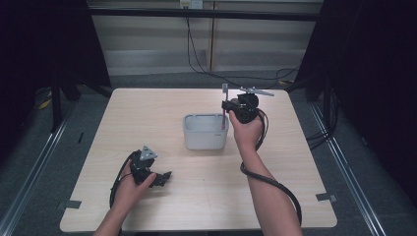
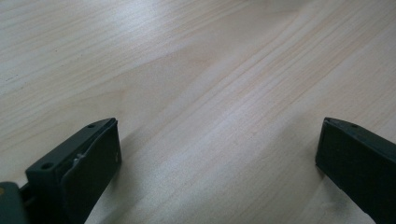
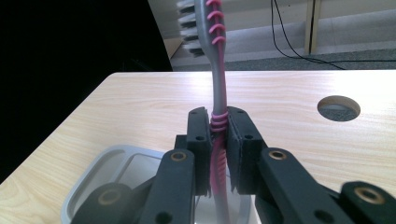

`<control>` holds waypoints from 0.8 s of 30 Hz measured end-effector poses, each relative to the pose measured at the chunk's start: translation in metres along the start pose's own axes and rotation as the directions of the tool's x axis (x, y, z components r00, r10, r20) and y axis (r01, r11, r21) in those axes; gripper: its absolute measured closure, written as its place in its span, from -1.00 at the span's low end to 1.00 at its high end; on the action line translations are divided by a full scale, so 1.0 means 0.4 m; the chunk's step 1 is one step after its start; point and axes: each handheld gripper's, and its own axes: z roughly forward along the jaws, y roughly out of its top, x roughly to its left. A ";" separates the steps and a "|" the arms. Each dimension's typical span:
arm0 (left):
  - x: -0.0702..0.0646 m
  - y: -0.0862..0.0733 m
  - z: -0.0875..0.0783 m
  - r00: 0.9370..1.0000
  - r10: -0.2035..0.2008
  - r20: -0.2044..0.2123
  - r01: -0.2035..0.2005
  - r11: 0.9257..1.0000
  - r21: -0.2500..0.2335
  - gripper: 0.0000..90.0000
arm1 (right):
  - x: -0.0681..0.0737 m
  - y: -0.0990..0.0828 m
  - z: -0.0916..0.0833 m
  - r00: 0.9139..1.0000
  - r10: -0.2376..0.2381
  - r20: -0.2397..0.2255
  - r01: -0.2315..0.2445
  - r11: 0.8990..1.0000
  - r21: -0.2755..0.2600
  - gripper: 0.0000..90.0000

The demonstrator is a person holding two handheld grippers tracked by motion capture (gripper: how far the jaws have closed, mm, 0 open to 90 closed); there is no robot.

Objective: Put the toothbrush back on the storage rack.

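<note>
Above the grey container (image 1: 205, 132), at its three o'clock rim, the right gripper (image 1: 225, 105) pinches an upright toothbrush (image 3: 218, 116), bristles at twelve o'clock. At seven o'clock on the table (image 1: 172, 103), the left gripper (image 1: 166, 175) rests, jaws spread wide.

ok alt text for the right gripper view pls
The right tongs clamp a grey and pink toothbrush upright, bristles on top, above a grey container on a pale wooden table.
</note>
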 end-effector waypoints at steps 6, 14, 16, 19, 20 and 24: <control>0.000 0.000 0.000 1.000 0.000 0.000 0.000 1.000 0.000 -1.00 | 0.004 -0.003 -0.002 1.000 -0.014 -0.005 0.014 1.000 0.011 0.80; 0.000 0.000 0.000 1.000 0.000 0.000 0.000 1.000 0.000 -1.00 | 0.005 -0.009 -0.004 1.000 -0.030 -0.003 0.030 0.999 0.023 0.80; 0.000 0.000 0.000 1.000 0.002 0.000 -0.002 1.000 0.000 -1.00 | 0.004 -0.011 -0.005 0.999 -0.036 -0.002 0.036 0.999 0.024 0.80; 0.000 0.000 0.000 1.000 -0.001 -0.001 0.001 1.000 -0.002 -1.00 | 0.003 -0.014 -0.007 0.999 -0.036 -0.004 0.036 0.999 0.027 0.80; 0.000 0.000 0.001 1.000 -0.001 -0.001 0.001 1.000 -0.002 -1.00 | 0.002 -0.015 -0.008 0.999 -0.038 -0.007 0.038 0.999 0.027 0.80; 0.000 0.000 0.001 1.000 -0.002 0.001 0.002 1.000 -0.003 -1.00 | 0.000 -0.021 -0.011 0.999 -0.042 -0.010 0.043 0.999 0.029 0.80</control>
